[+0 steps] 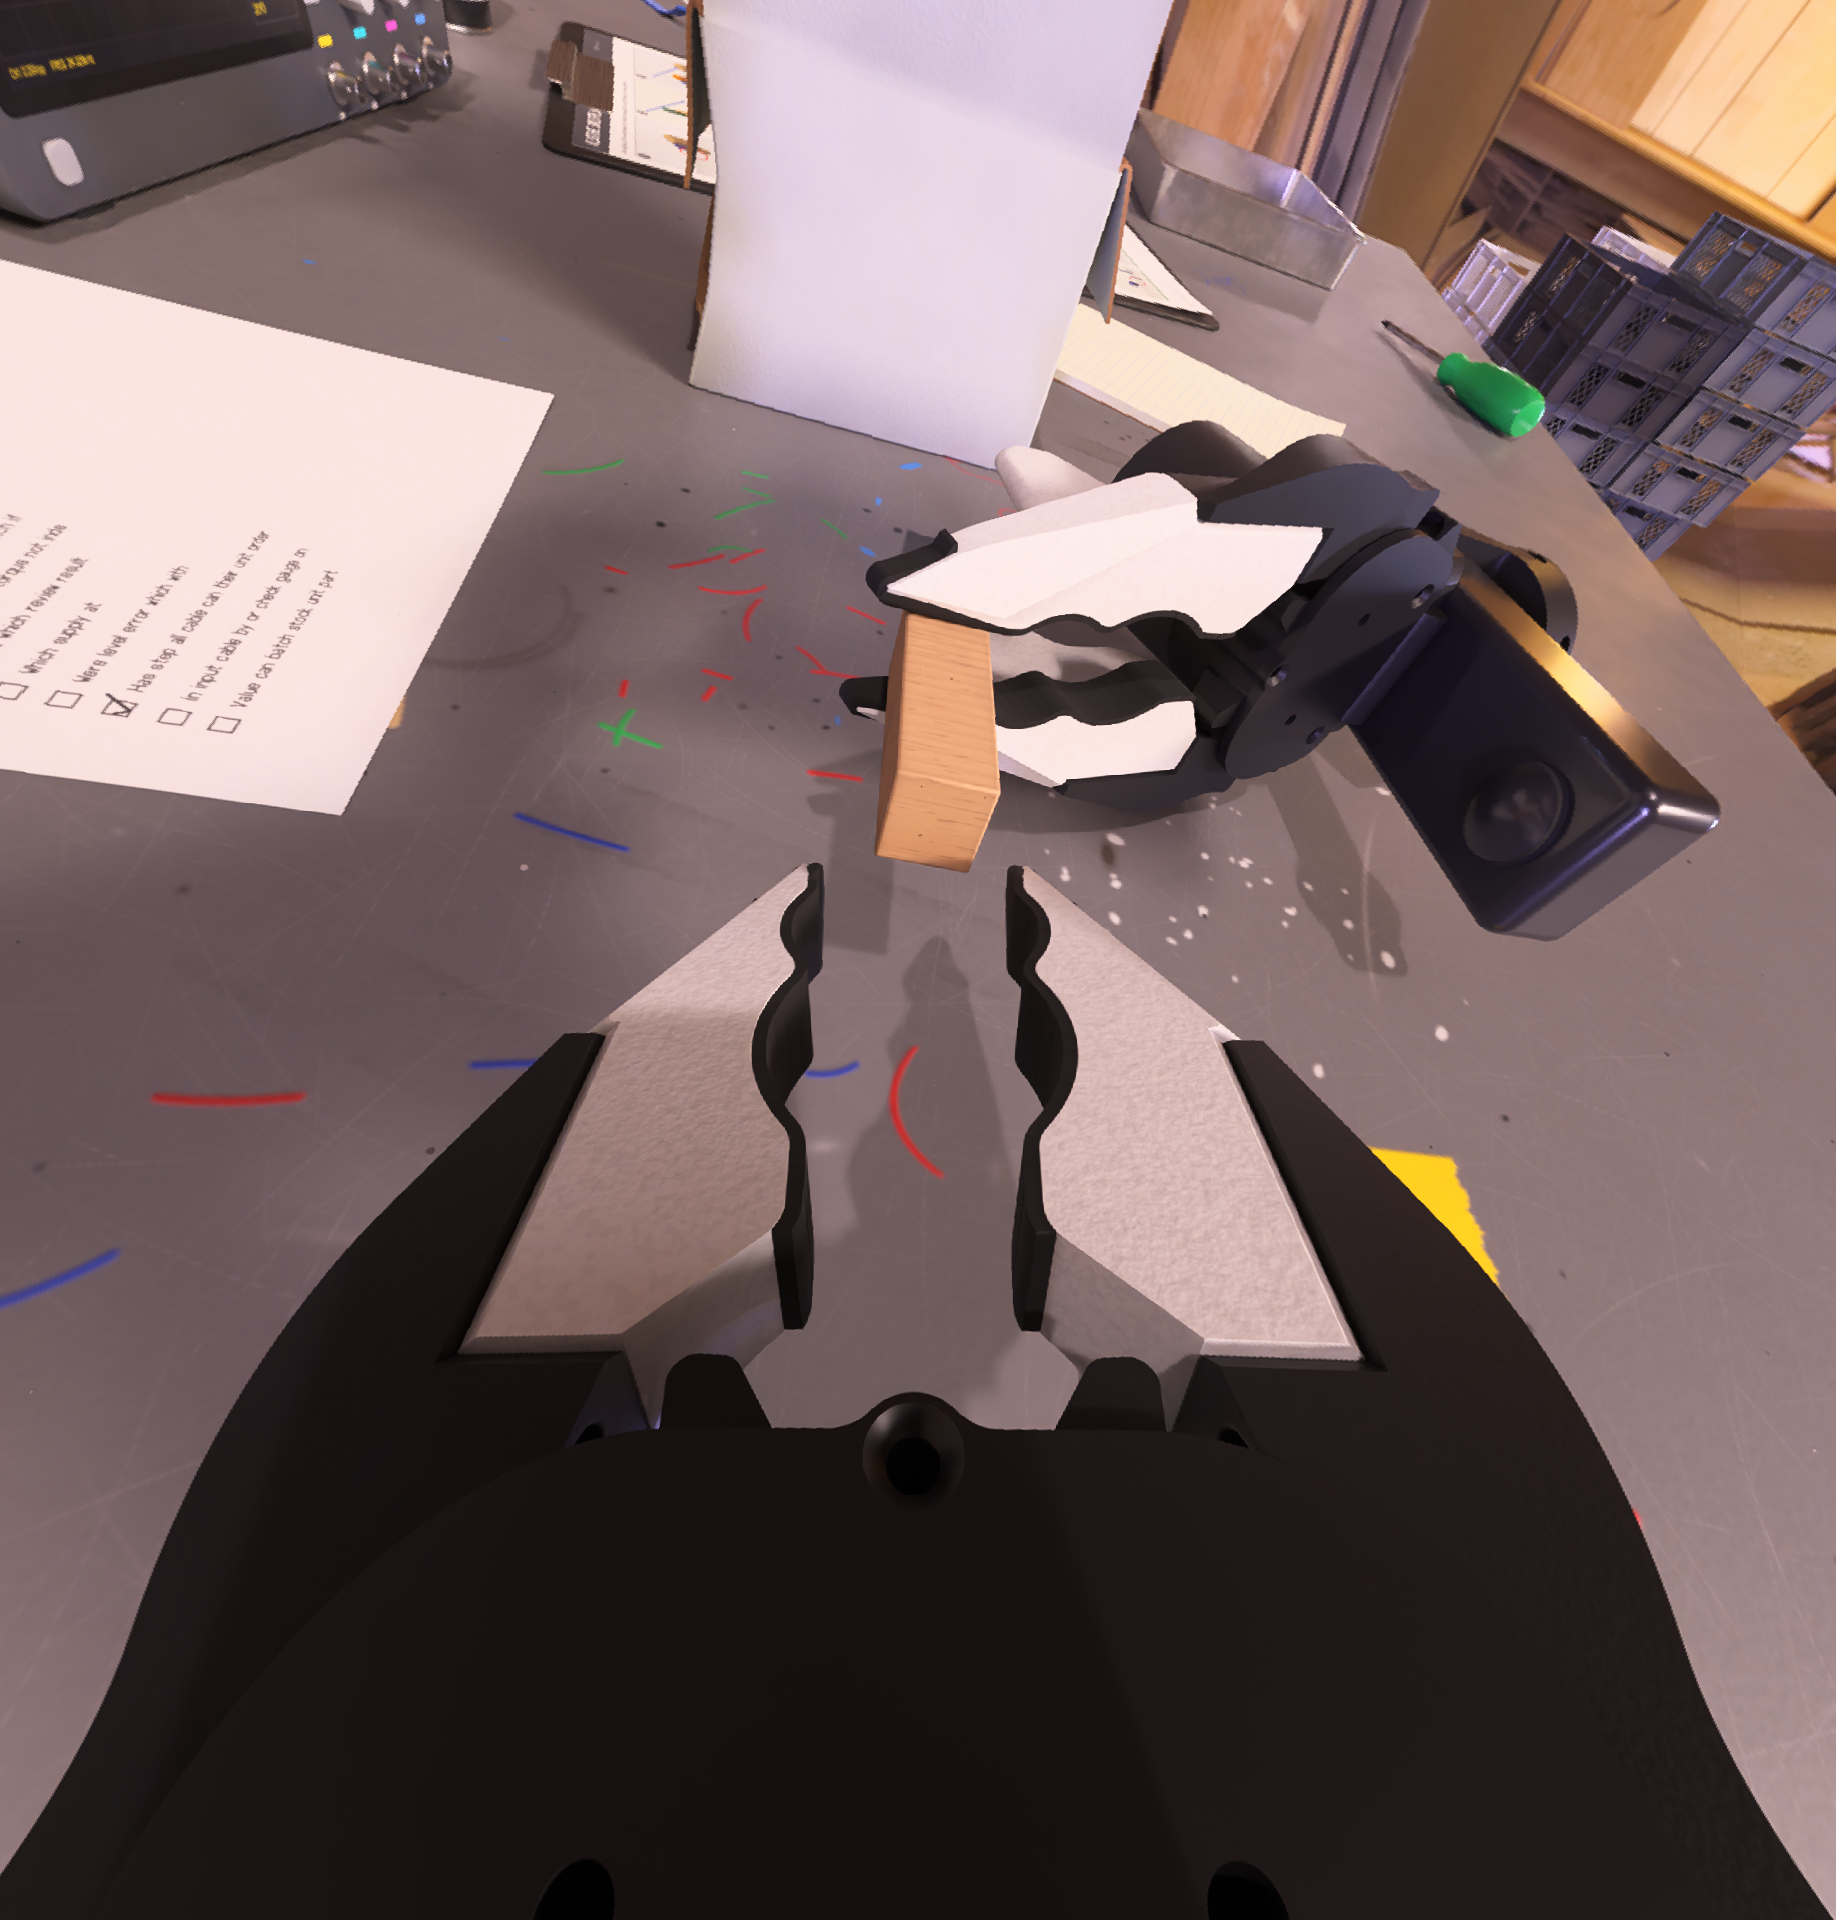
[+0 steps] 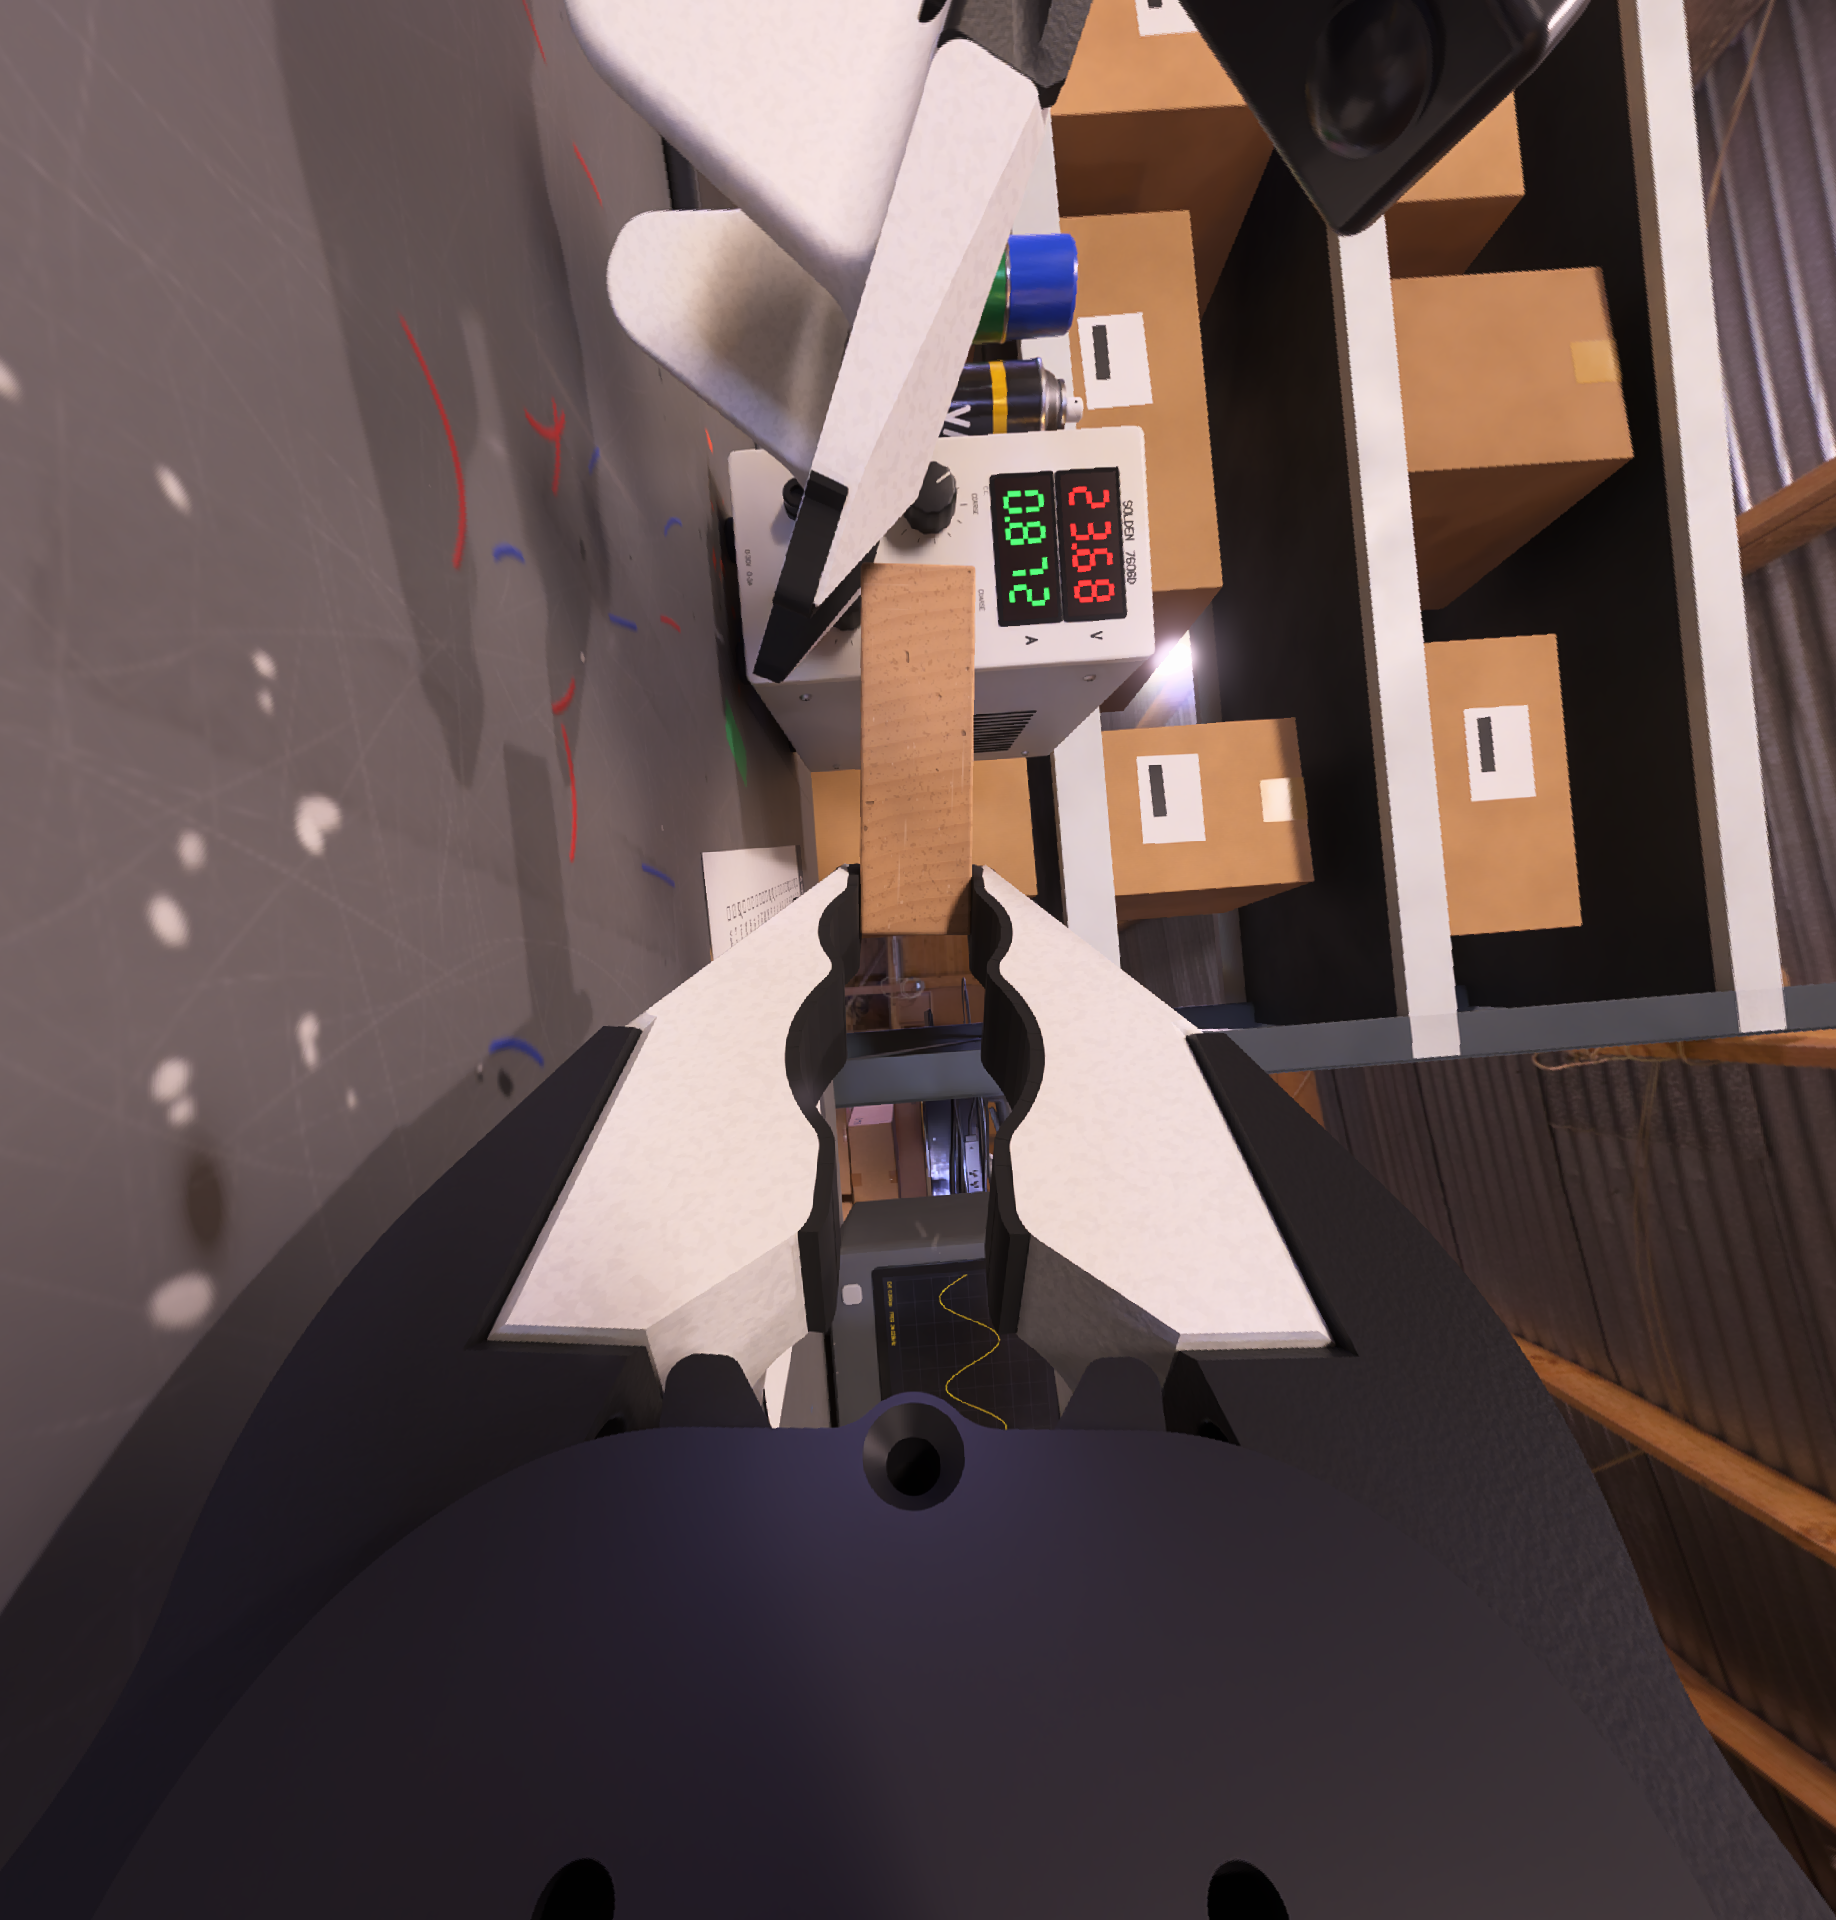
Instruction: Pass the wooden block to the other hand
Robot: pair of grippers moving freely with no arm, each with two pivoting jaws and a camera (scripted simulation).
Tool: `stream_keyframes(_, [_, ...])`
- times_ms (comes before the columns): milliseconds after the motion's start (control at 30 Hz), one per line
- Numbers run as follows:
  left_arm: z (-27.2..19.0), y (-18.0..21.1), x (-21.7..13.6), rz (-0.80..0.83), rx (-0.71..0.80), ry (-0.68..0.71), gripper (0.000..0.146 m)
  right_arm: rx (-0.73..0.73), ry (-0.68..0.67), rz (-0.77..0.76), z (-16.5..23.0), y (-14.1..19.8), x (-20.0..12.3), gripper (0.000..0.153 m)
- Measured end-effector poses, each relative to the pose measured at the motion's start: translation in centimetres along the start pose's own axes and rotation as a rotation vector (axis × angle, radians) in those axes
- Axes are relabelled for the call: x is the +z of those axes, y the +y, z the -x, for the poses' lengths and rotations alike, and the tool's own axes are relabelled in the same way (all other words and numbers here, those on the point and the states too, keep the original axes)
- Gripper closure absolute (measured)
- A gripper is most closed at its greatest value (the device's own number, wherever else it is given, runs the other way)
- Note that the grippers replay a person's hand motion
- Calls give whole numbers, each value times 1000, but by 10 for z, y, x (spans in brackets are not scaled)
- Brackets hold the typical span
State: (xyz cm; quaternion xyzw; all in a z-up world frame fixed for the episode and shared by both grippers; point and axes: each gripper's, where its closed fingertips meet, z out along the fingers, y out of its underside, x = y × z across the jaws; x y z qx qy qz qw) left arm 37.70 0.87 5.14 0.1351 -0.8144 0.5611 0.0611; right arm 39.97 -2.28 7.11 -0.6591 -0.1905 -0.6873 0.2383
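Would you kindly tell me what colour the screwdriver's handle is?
Bright green; the screwdriver shows best in the left wrist view, lying near the table's far right edge.

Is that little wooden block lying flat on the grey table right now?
No, the wooden block is held up off the grey table, pinched at one end by the right hand-held gripper.

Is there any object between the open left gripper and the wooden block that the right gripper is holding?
Nothing visible stands between them. The rectangular light wooden block hangs in the air, clamped near one end by the black-and-white right gripper. Its free end points toward the open left gripper, with only bare grey tabletop below the gap.
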Motion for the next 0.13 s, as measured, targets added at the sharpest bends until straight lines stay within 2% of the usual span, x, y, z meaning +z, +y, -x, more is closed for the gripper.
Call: stream_keyframes(133, [-2, -1, 0, -8, 13, 9, 118, 2, 7, -3, -1, 0, 0, 133])
